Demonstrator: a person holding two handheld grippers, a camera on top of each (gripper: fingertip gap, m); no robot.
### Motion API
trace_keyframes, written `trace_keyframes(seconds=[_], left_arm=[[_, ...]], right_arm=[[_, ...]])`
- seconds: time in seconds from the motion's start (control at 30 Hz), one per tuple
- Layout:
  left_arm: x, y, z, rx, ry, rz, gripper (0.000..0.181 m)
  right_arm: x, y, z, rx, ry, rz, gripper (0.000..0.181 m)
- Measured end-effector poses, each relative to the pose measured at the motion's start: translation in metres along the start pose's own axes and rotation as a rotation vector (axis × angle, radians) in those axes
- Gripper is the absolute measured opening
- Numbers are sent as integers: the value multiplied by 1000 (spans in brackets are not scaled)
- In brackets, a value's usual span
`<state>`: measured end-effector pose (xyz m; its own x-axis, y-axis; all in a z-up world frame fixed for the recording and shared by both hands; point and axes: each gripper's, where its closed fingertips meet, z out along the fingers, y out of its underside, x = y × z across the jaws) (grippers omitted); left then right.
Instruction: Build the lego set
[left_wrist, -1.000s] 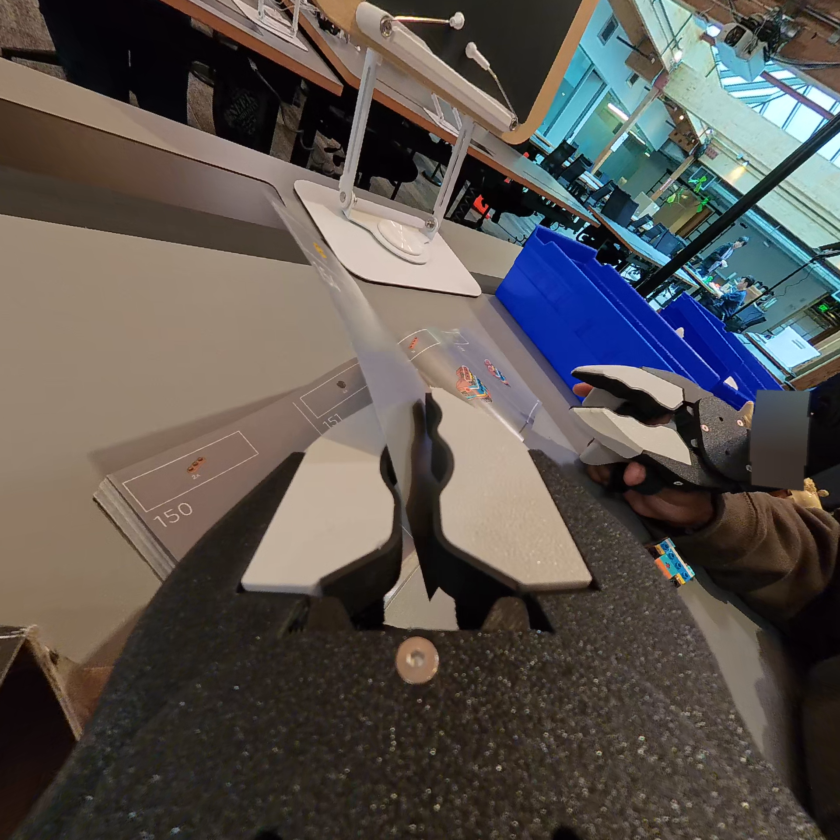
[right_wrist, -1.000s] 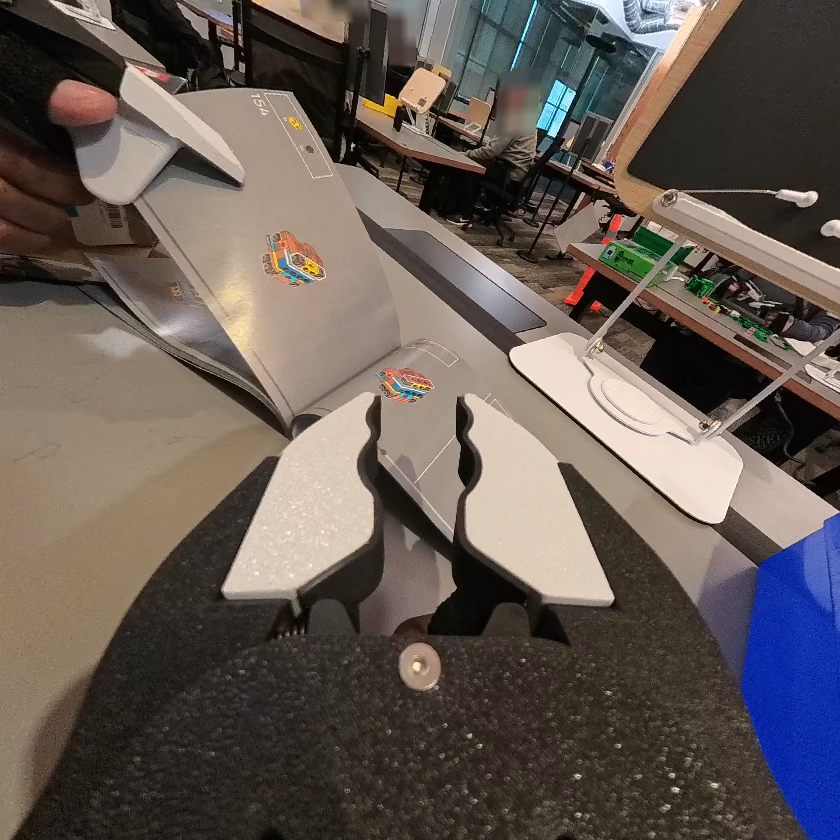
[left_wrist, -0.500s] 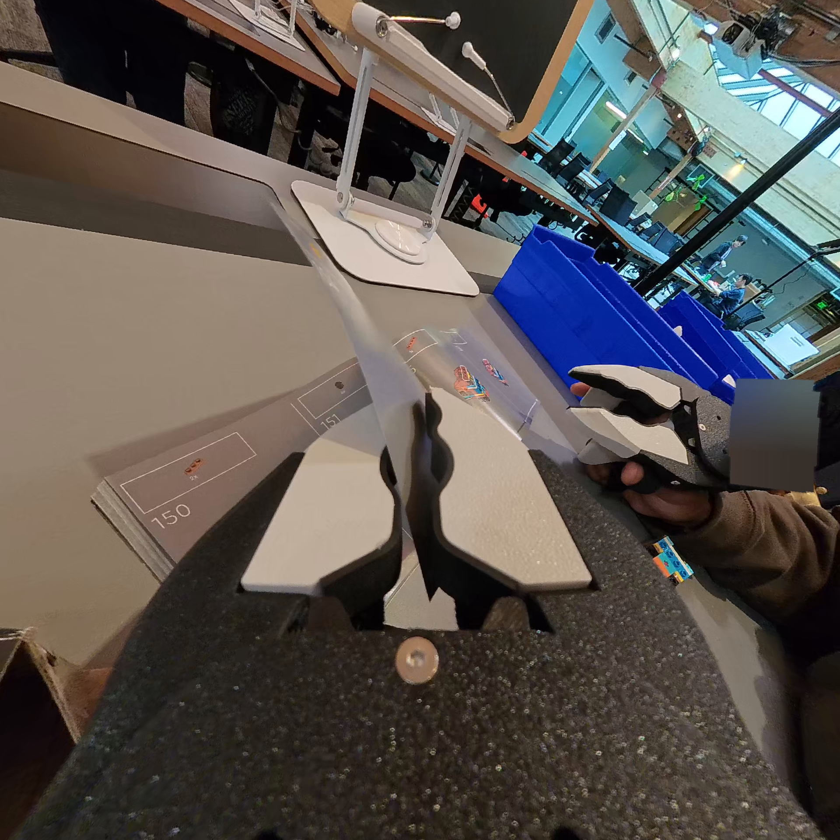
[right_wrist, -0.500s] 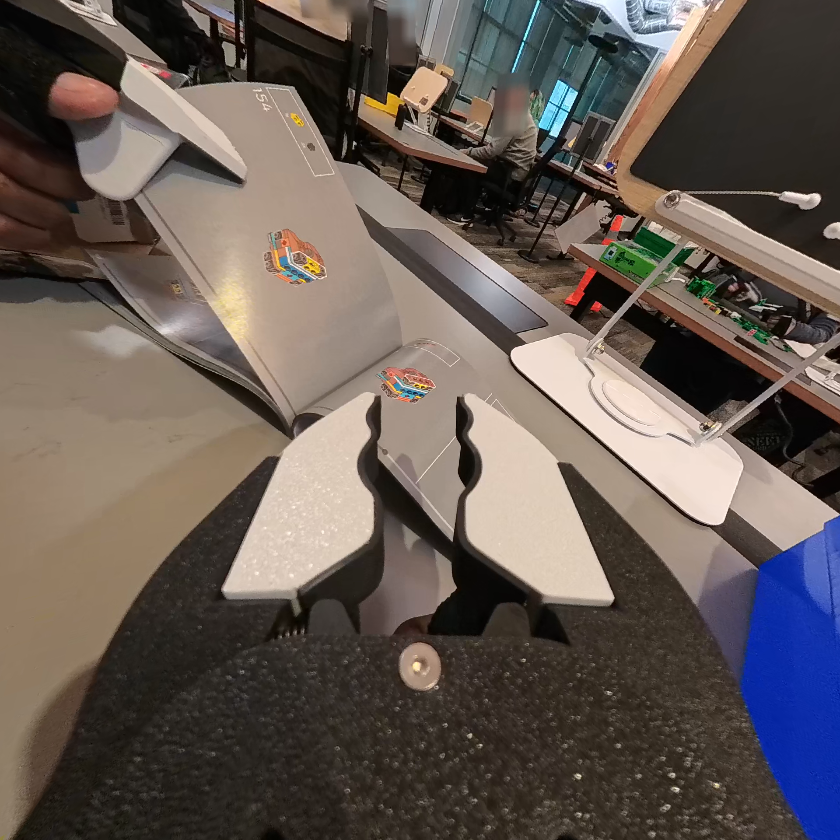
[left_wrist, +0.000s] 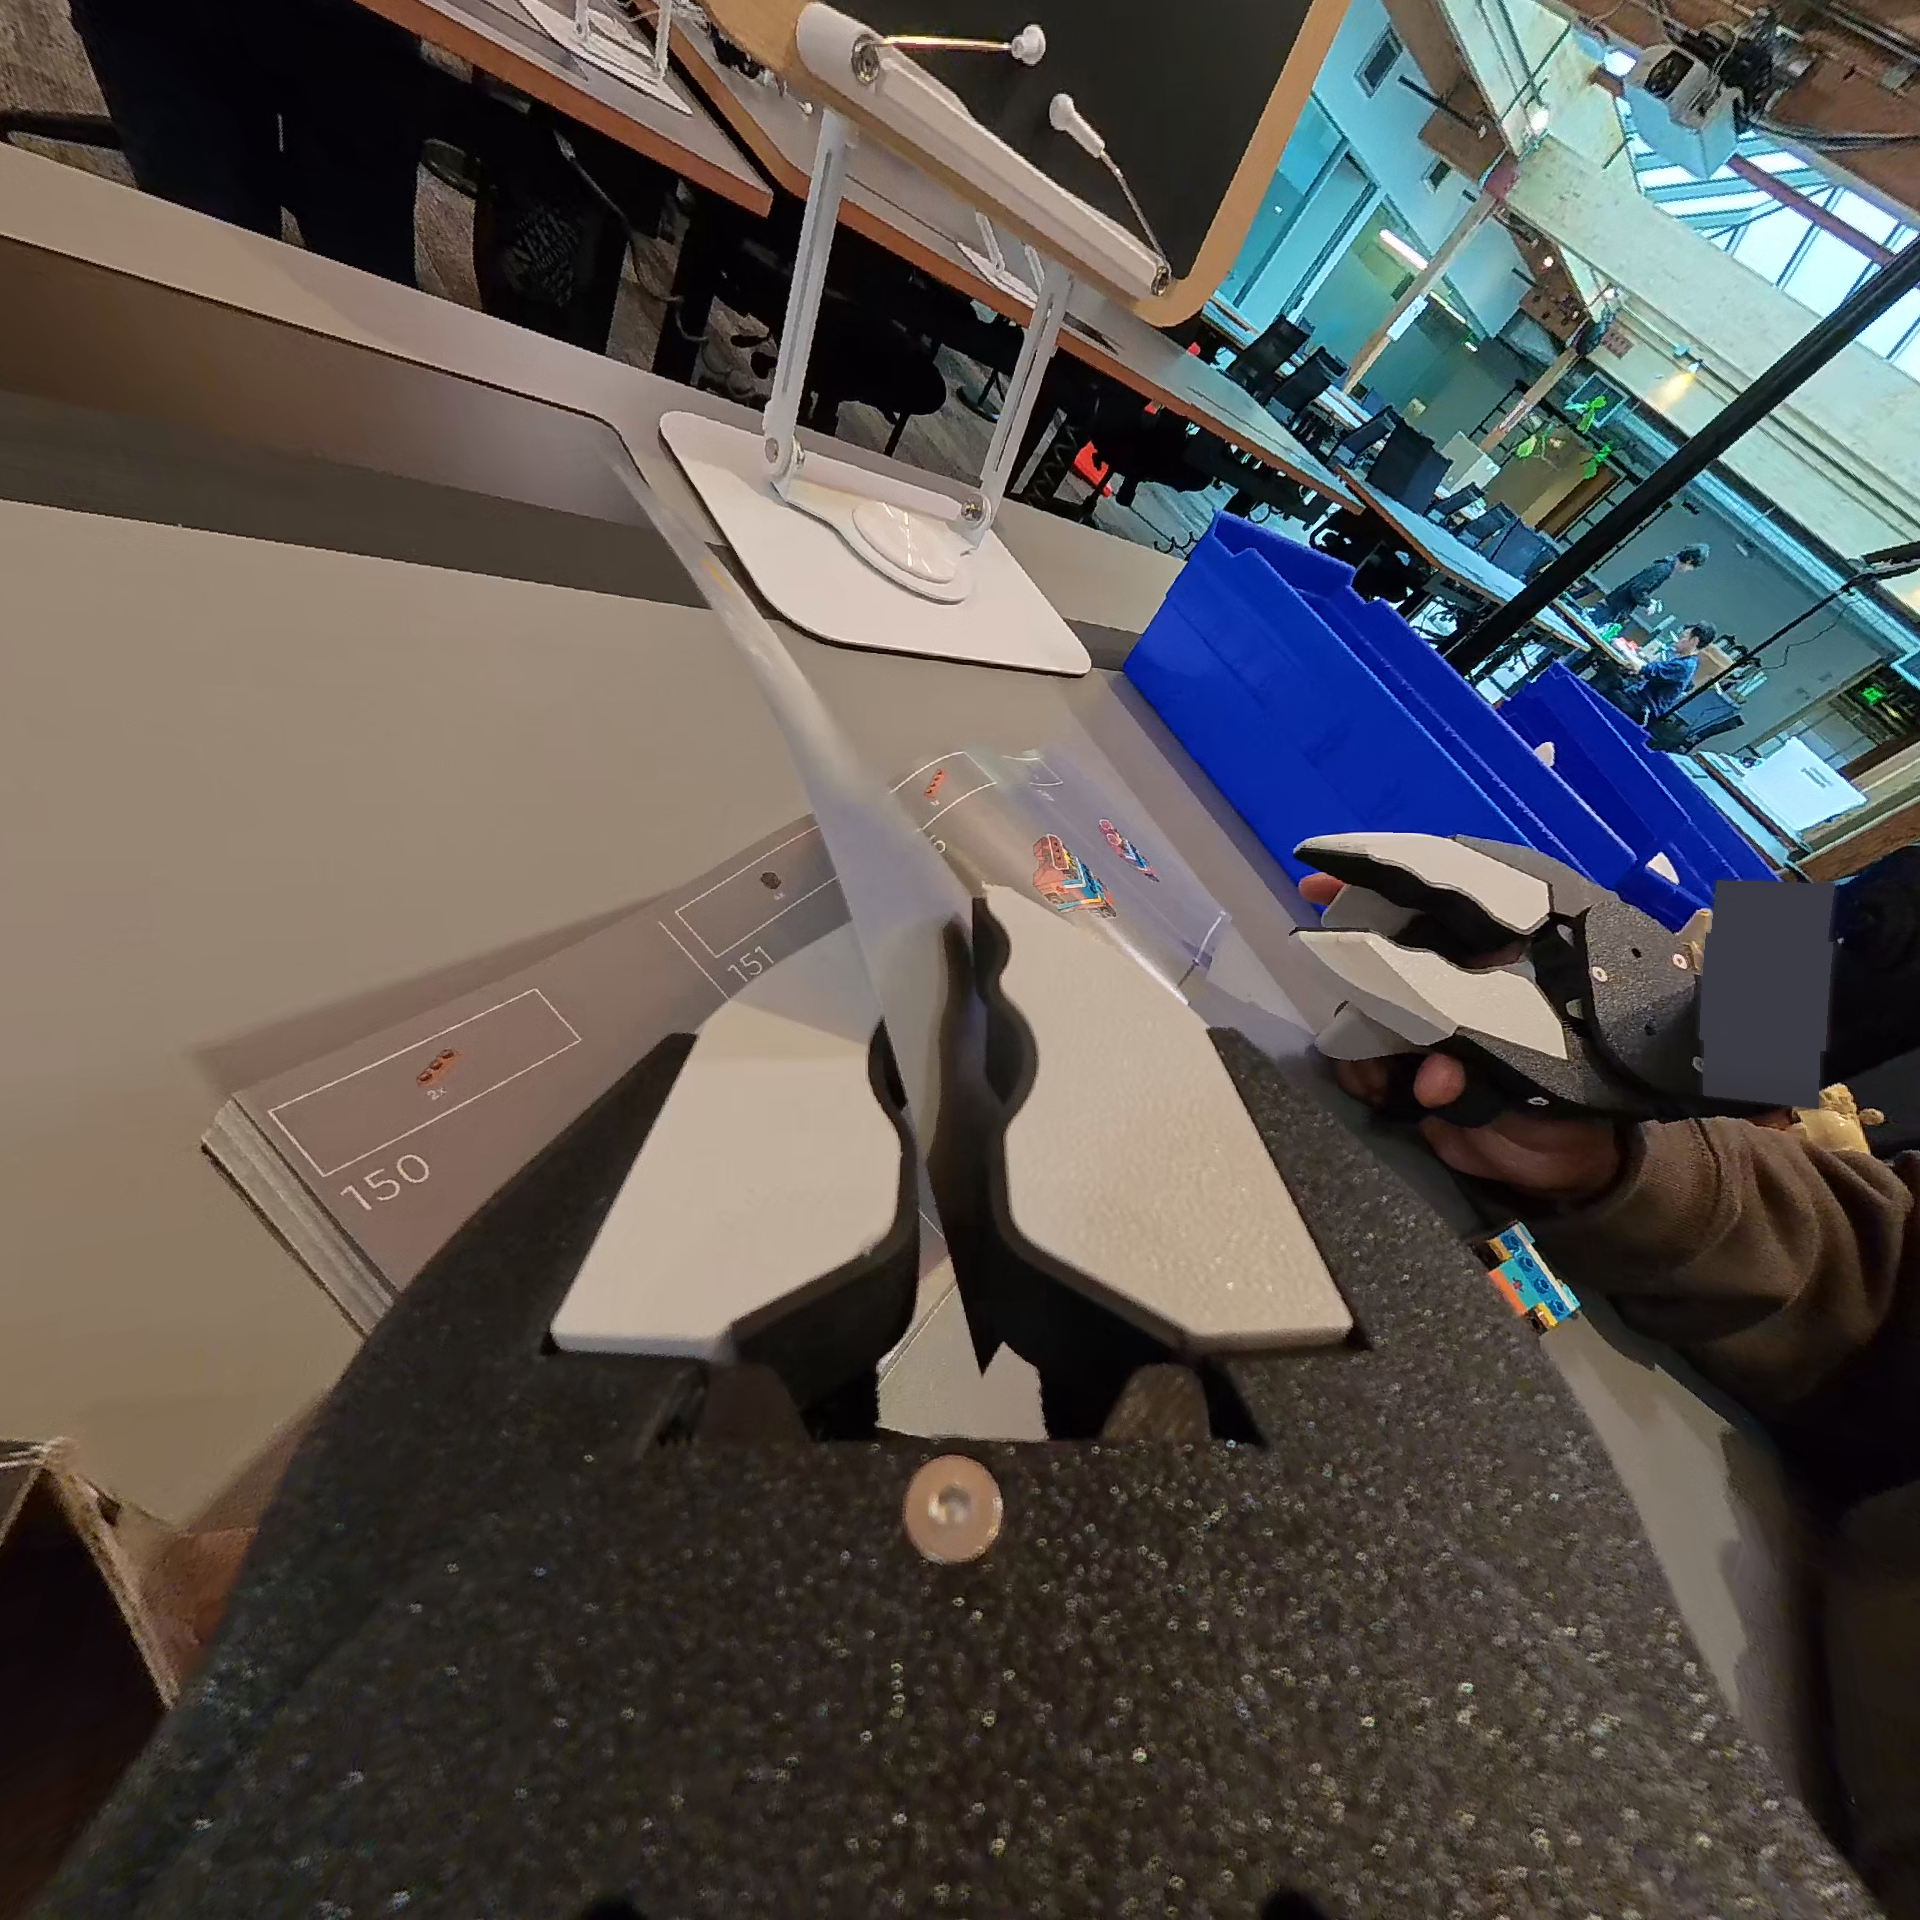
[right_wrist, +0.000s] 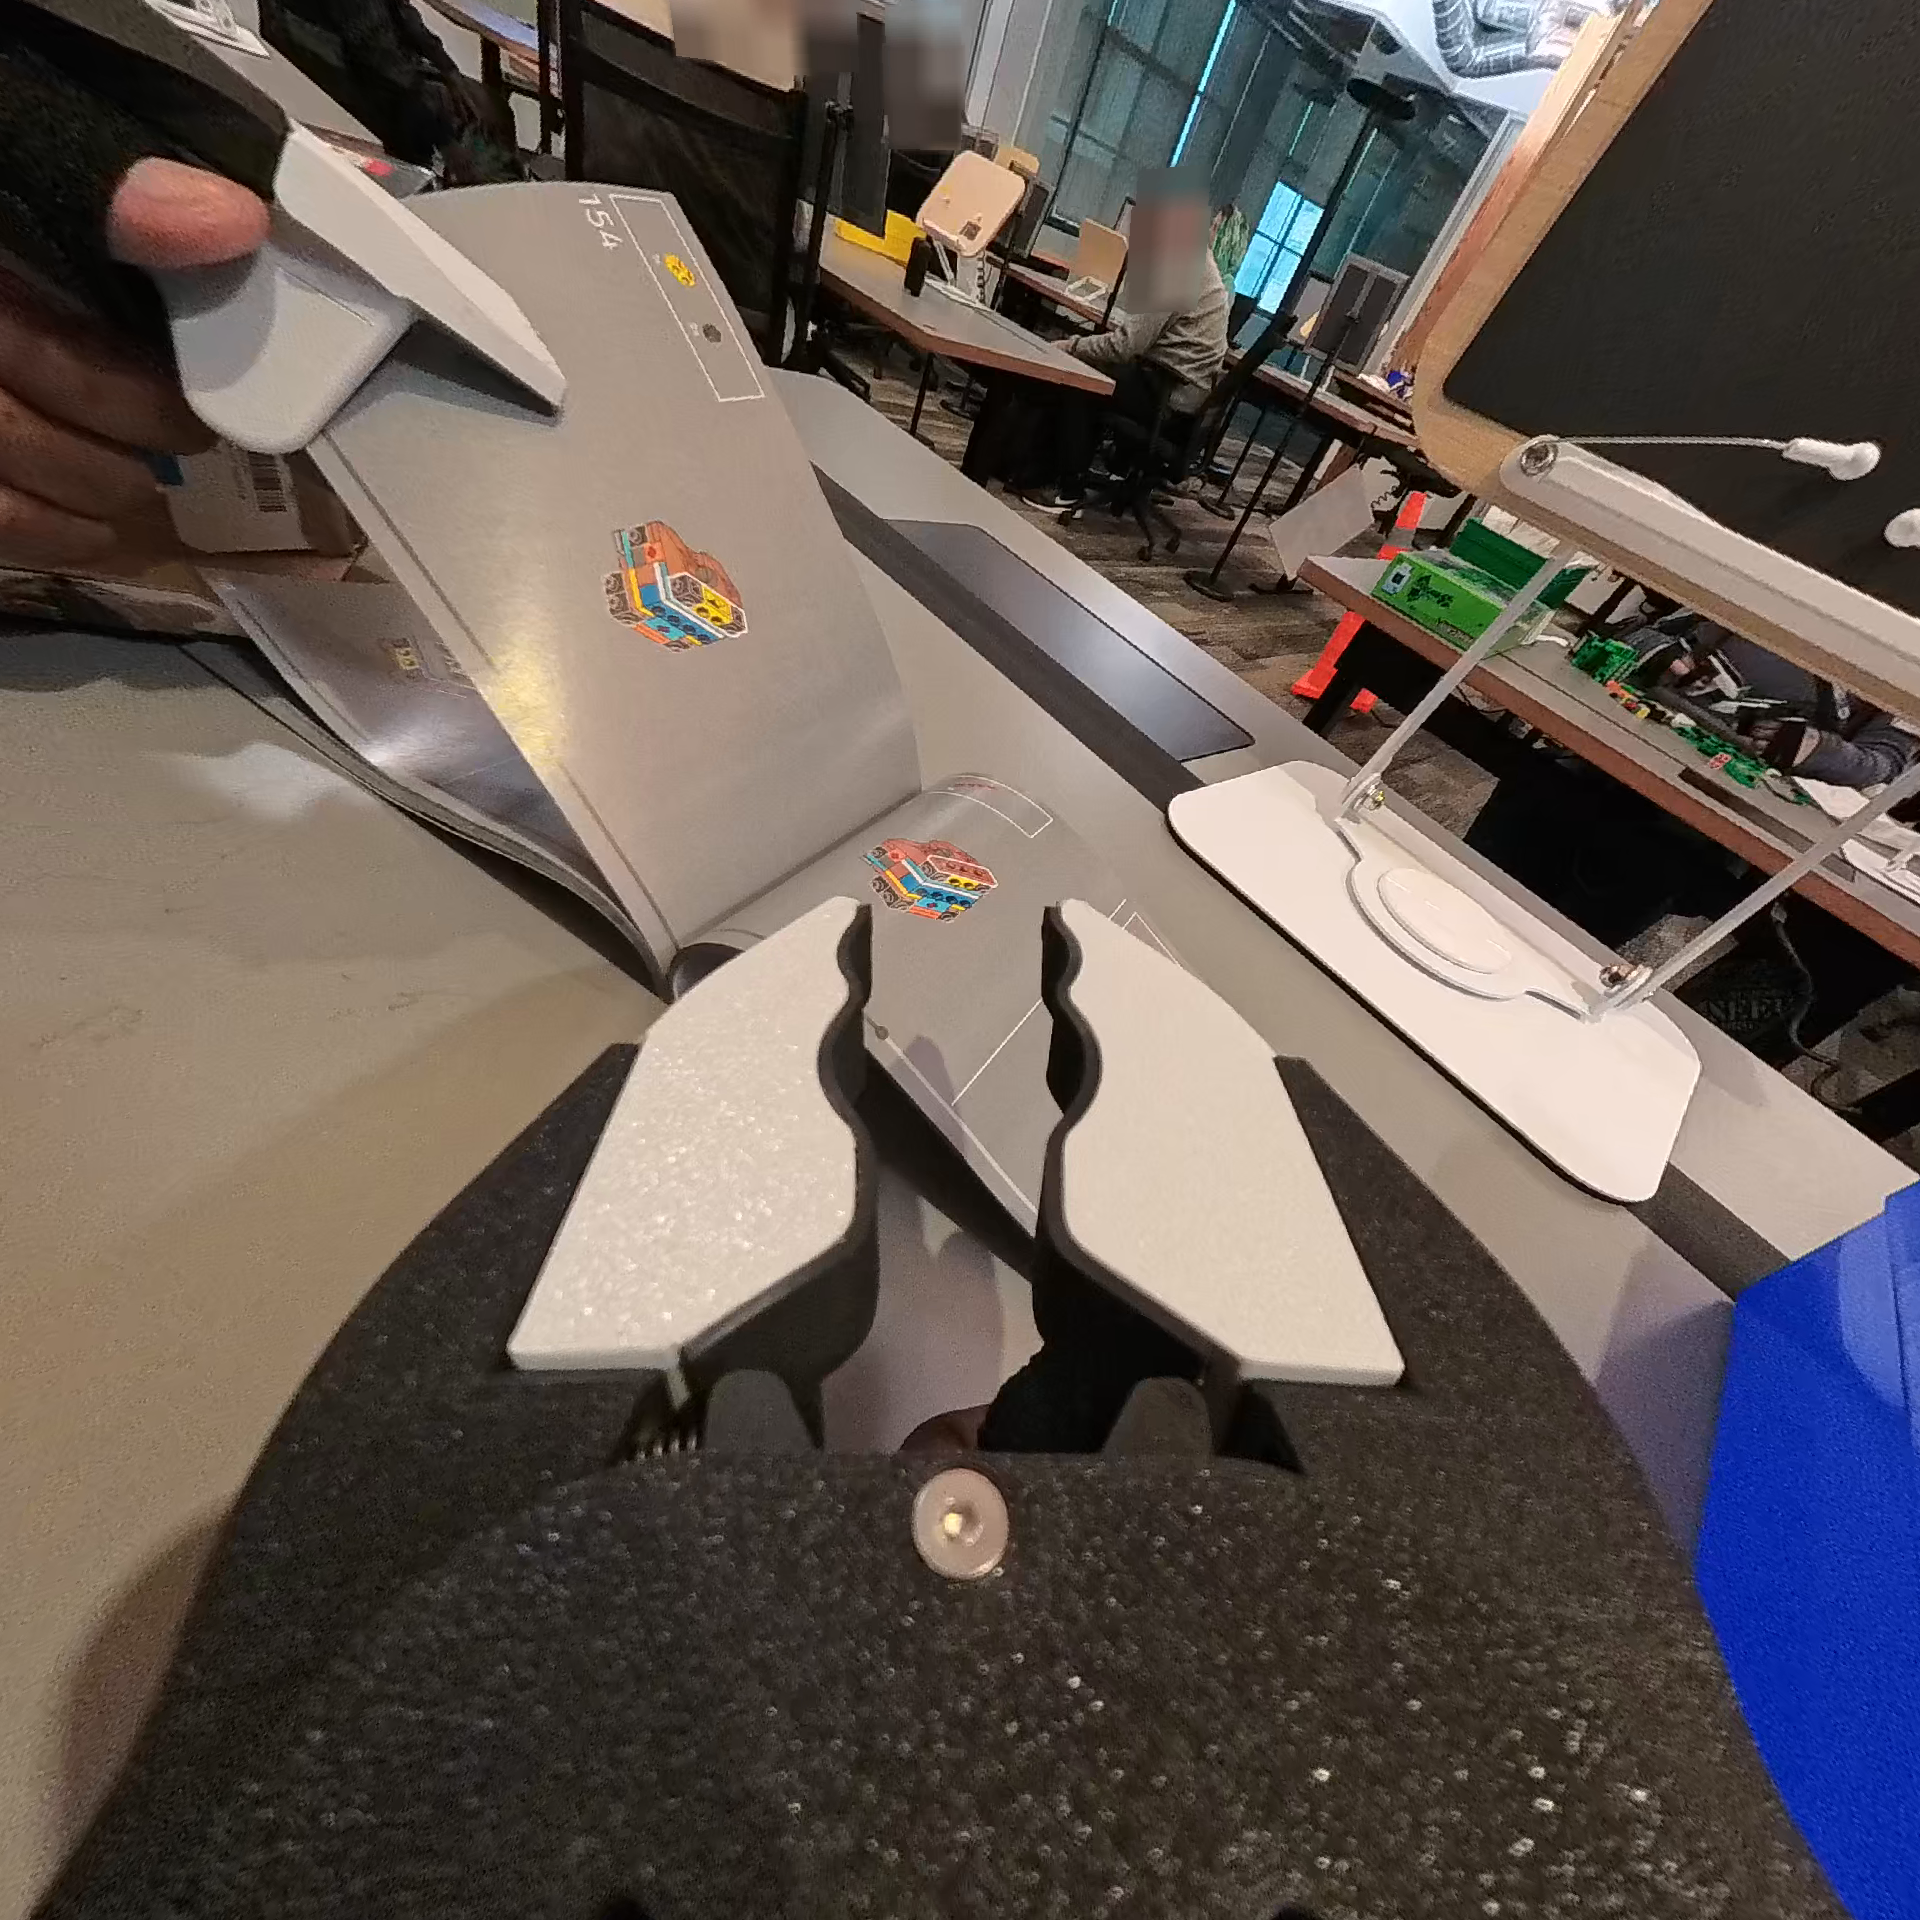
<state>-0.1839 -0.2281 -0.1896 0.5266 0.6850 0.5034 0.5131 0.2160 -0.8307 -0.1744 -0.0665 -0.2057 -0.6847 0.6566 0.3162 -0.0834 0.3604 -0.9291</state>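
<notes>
A grey instruction booklet (left_wrist: 468, 1081) lies open on the grey table. My left gripper (left_wrist: 961, 935) is shut on the edge of one page (left_wrist: 810, 748) and holds it lifted, curved up over the booklet. In the right wrist view that raised page (right_wrist: 675, 468) shows a coloured model picture, and my left gripper (right_wrist: 457, 374) is at the top left. My right gripper (right_wrist: 956, 914) is open and empty, low over the booklet's flat right-hand page (right_wrist: 966, 997). It also shows in the left wrist view (left_wrist: 1299, 894). A small multicoloured lego build (left_wrist: 1527, 1283) lies near the holder's sleeve.
A white stand (left_wrist: 883, 582) holding a dark board is at the table's far side, also in the right wrist view (right_wrist: 1455, 987). Blue bins (left_wrist: 1351, 727) stand to the right. A cardboard box (right_wrist: 260, 499) sits behind the booklet. People sit at other tables beyond. The tips of one gripper are about 15 cm away from the tips of the other.
</notes>
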Motion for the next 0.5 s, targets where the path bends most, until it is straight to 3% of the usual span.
trace_keyframes(seconds=[0.5], left_arm=[[0,0,0,-2,1,0,7]], right_arm=[[-2,0,1,0,-2,-7,31]])
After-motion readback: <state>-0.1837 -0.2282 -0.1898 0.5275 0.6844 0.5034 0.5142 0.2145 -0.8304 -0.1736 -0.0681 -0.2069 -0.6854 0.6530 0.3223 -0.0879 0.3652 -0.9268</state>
